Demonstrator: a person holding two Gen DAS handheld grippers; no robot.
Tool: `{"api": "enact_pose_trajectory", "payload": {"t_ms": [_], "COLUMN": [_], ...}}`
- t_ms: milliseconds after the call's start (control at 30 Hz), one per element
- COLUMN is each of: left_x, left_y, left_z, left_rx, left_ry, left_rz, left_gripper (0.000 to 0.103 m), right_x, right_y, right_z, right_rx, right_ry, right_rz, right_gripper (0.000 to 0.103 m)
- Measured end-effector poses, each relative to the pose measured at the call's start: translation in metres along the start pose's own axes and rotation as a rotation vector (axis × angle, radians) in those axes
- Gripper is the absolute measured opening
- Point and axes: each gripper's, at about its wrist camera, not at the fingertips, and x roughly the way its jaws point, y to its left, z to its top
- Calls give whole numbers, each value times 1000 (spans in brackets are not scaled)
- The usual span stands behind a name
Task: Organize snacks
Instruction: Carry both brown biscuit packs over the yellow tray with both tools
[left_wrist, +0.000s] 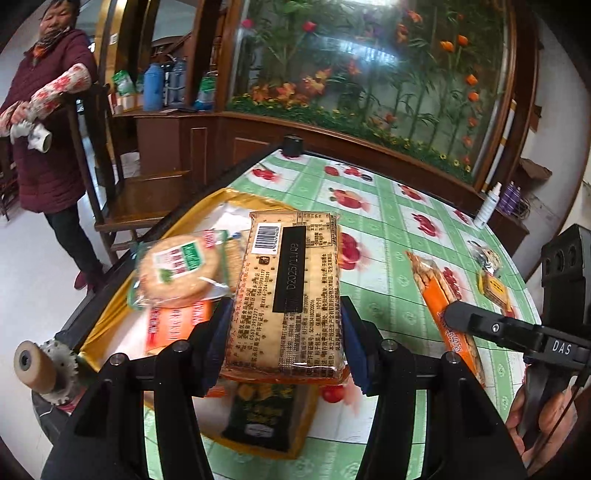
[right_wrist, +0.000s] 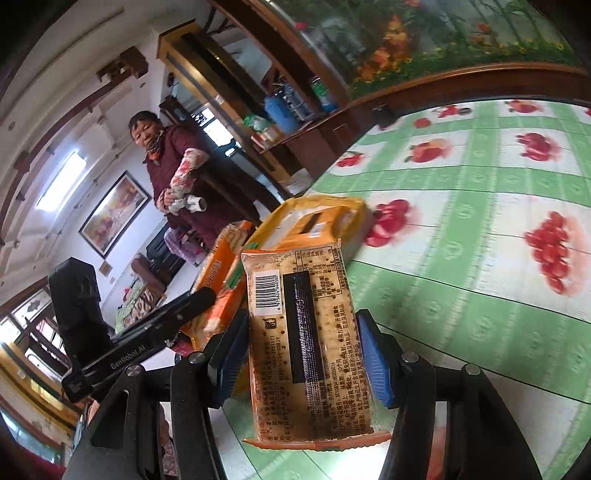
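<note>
A: While both hands are over the desk (left_wrist: 388, 221), what have the left tongs (left_wrist: 282, 339) got?

B: A flat cracker packet (left_wrist: 288, 295), back side up with barcode and a black date strip showing. The blue pads (left_wrist: 218, 332) press its two long edges, so the left tongs are clamped narrow on it. It is lifted above a yellow tray (left_wrist: 110, 314) at the desk's near left.

A: What lies in that tray?

B: A round rice-cracker pack (left_wrist: 177, 269) with a green and red label, an orange packet (left_wrist: 177, 325) under it, and a dark packet (left_wrist: 262, 413) nearer the camera.

A: And the right tongs (right_wrist: 301, 354)?

B: They grip a second cracker packet (right_wrist: 306, 343) of the same kind, barcode up, blue pads (right_wrist: 373, 362) on its long sides, held clear of the green checked cloth with fruit prints. Beyond it the yellow tray (right_wrist: 354, 210) shows.

A: Anything loose on the desk?

B: In the left view, a long orange biscuit pack (left_wrist: 432, 280) lies to the right, partly behind the other tool, with two small wrapped snacks (left_wrist: 491, 273) farther right. A white bottle (left_wrist: 487, 206) stands at the far edge.

A: Anyone nearby?

B: A person in a dark red coat (left_wrist: 48, 147) with floral sleeve covers stands beside a wooden chair (left_wrist: 110, 184), off the desk's left.
</note>
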Motion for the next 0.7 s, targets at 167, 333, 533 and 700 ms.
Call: {"api": "enact_pose_trajectory", "payload": {"t_ms": [167,333,533,700], "left_x": [0,3,11,15], "left_y": [15,30,36,35], "left_z": [-2,-5,-8,-8], "left_rx": [-20,-41,-49,-39], "left_ry": [-6,0,20,21], "left_rz": [18,27,27,28], "left_gripper": [54,54,54,54], "right_x": [20,39,63,84], "right_y": [15,27,34,33], "right_z": [6,13,25,37], "right_rx": [-19,-25,-28,-11], "right_ry": [16,27,33,36], "right_rz": [22,40,47,40], "right_gripper": [58,58,58,58]}}
